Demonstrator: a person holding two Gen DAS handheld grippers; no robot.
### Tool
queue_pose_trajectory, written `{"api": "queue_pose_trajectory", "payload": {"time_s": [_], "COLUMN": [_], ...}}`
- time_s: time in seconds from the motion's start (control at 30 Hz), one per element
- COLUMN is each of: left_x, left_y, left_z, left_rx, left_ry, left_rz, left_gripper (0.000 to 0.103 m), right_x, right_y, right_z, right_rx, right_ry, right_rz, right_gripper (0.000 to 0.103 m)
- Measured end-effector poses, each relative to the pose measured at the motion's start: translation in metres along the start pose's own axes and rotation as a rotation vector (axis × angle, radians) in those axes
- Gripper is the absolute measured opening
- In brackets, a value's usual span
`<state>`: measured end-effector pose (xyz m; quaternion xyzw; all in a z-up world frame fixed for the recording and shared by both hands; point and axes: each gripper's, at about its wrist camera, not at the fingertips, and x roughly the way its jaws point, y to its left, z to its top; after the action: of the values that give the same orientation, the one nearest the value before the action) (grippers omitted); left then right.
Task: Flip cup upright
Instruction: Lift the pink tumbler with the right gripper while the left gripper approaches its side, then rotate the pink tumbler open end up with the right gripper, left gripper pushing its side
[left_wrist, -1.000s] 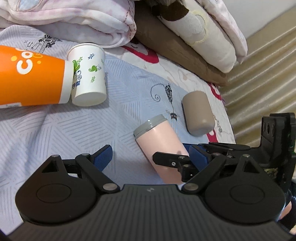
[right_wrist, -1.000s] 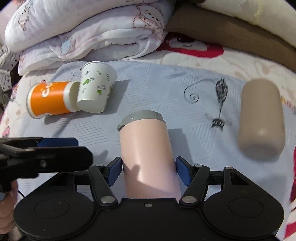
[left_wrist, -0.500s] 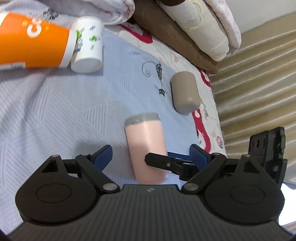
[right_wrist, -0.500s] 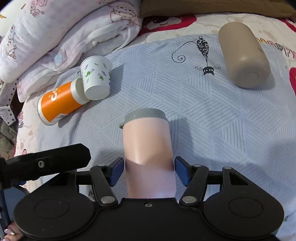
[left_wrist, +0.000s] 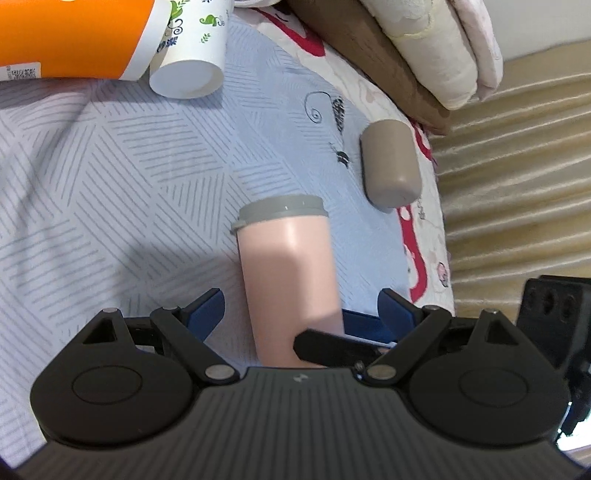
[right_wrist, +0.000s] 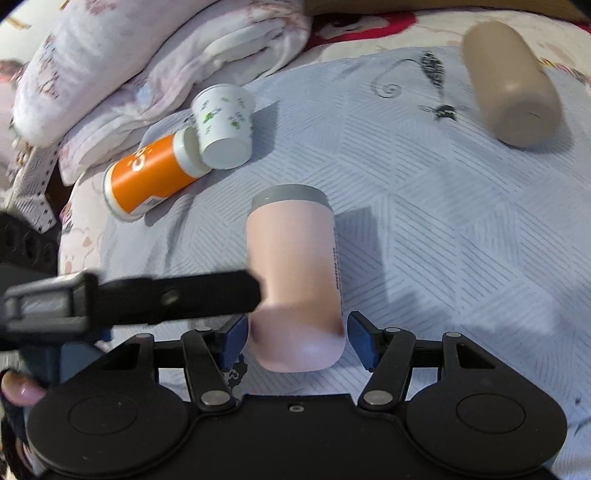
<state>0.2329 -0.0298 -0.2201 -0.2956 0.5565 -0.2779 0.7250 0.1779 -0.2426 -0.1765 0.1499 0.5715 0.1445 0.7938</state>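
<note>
A pink cup with a grey rim (right_wrist: 295, 266) stands mouth-down on the bedspread, its rounded base nearest the camera. My right gripper (right_wrist: 293, 332) is shut on the pink cup, blue pads against both sides near the base. In the left wrist view the same cup (left_wrist: 290, 273) sits between the wide-open fingers of my left gripper (left_wrist: 301, 306), which do not touch it. A black finger of the left gripper crosses in front of the cup in the right wrist view.
An orange cup (right_wrist: 147, 173) and a white leaf-print paper cup (right_wrist: 225, 125) lie on their sides at the left. A tan cup (right_wrist: 513, 88) lies on its side at the right. Folded blankets (right_wrist: 147, 66) are stacked behind. The bed edge (left_wrist: 443, 229) is right.
The right gripper has tipped the pink cup further, so its base now shows. The left gripper has moved in around the cup, still open.
</note>
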Motion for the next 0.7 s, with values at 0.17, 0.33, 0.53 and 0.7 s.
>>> {"api": "queue_pose_trajectory", "payload": {"time_s": [0.17,0.33,0.53,0.7], "left_x": [0.006,0.012,0.018,0.016], "left_y": [-0.008,-0.003,0.000,-0.003], "left_z": [0.004,0.010,0.009,0.008], "left_rx": [0.066,0.060,0.051,0.074], "left_ry": [-0.021,-0.027,0.007,0.025], "left_rz": [0.023,0.024,0.017,0.003], "left_gripper": [0.090,0.071,0.064,0.064], "right_x": [0.007,0.015,0.019,0.016], "right_y": [0.007,0.007,0.005,0.015], "right_z": [0.010,0.019,0.022,0.016], "right_rx": [-0.104,-0.165,-0.211,-0.305], "right_ry": [-0.006,0.011,0.029,0.035], "right_rz": [-0.009,0.010,0.026,0.000], "right_gripper": [0.070,0.069,0.069,0.069]}}
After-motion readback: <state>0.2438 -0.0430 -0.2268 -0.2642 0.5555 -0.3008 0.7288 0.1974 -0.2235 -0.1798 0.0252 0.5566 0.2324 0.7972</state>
